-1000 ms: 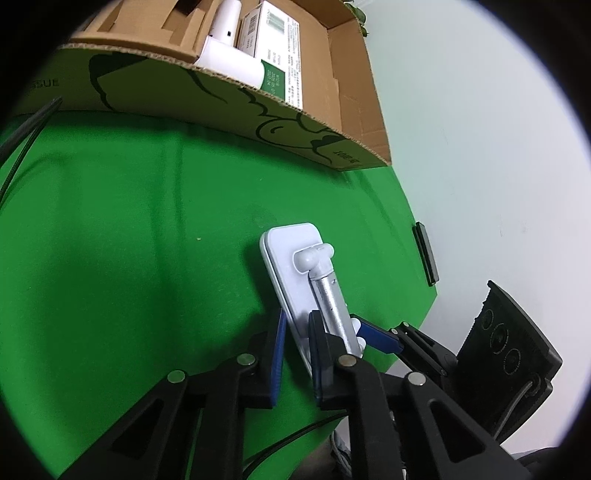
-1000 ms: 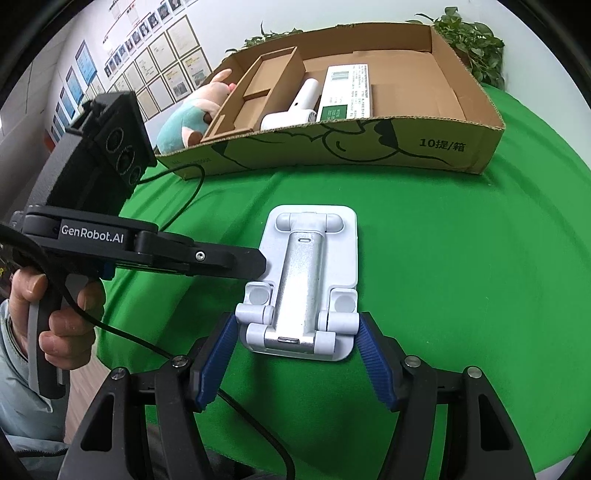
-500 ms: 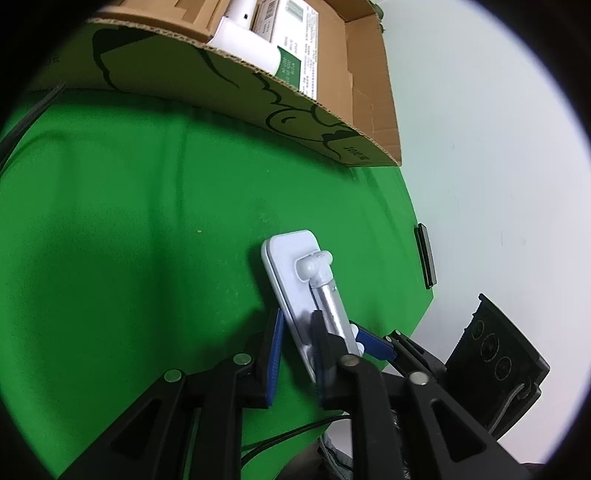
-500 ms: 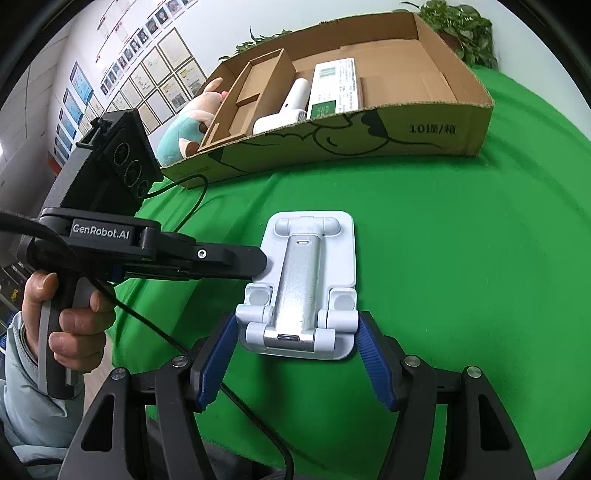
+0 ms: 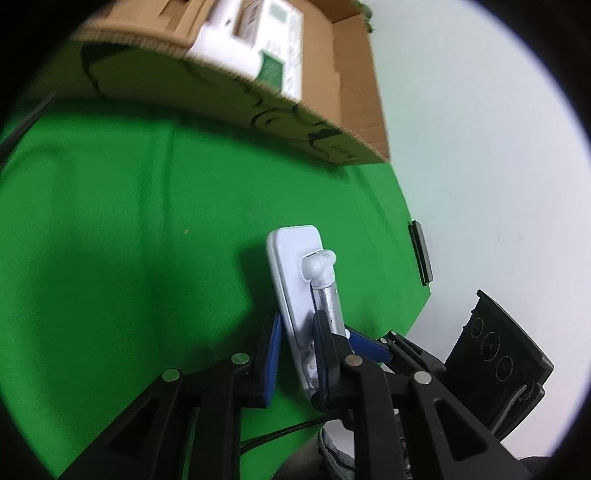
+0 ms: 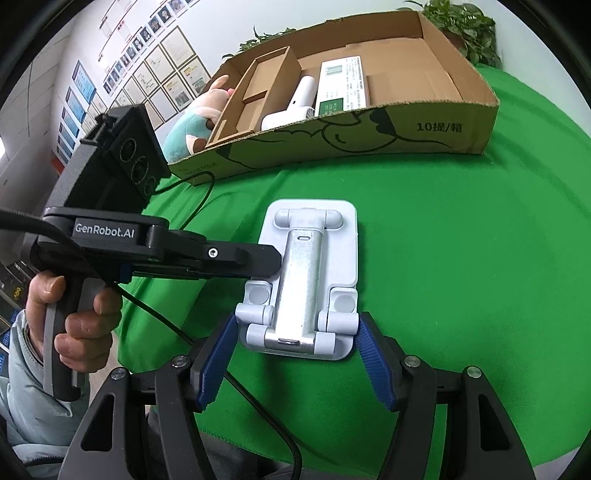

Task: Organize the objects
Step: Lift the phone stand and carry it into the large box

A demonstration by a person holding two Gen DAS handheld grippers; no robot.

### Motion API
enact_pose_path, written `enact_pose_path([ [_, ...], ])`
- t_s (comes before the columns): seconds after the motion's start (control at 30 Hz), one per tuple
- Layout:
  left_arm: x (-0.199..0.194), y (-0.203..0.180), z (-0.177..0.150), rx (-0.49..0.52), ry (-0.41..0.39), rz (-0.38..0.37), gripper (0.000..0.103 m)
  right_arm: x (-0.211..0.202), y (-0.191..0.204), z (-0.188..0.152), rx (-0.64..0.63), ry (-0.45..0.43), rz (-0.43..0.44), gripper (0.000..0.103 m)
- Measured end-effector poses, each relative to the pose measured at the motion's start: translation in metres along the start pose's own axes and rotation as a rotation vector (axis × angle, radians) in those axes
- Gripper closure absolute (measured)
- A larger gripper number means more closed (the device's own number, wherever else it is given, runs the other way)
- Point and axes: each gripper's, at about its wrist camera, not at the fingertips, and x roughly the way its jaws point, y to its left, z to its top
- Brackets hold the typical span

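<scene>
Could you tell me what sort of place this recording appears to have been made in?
Probably an office set up as a data-collection station. A green cloth covers the table like a backdrop, rows of framed certificates line the wall, and potted plants stand behind the cardboard box.

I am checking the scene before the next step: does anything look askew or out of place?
Yes: the phone stand is off the green cloth, tilted on edge, gripped by both the left gripper and right gripper.
</scene>
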Motion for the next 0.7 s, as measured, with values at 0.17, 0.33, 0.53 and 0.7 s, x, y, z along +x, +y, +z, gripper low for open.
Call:
enact_pose_path([
  [0.17, -0.016, -0.031, 0.009, 0.079, -0.05, 0.005, 0.09, -0.012, 0.01, 0.011, -0.037, -0.044, -0.029, 0.041],
  [0.33, -0.041, -0.058, 0.036, 0.153, -0.1, 0.006, 0.09, -0.033, 0.018, 0.038, -0.078, -0.116, -0.053, 0.041],
  [0.53, -0.063, -0.095, 0.071, 0.245, -0.157, 0.013, 0.09, -0.059, 0.023, 0.077, -0.131, -0.205, -0.094, 0.041],
  [0.7, -0.074, -0.122, 0.112, 0.301, -0.208, 0.024, 0.09, -0.075, 0.017, 0.116, -0.146, -0.261, -0.114, 0.041],
])
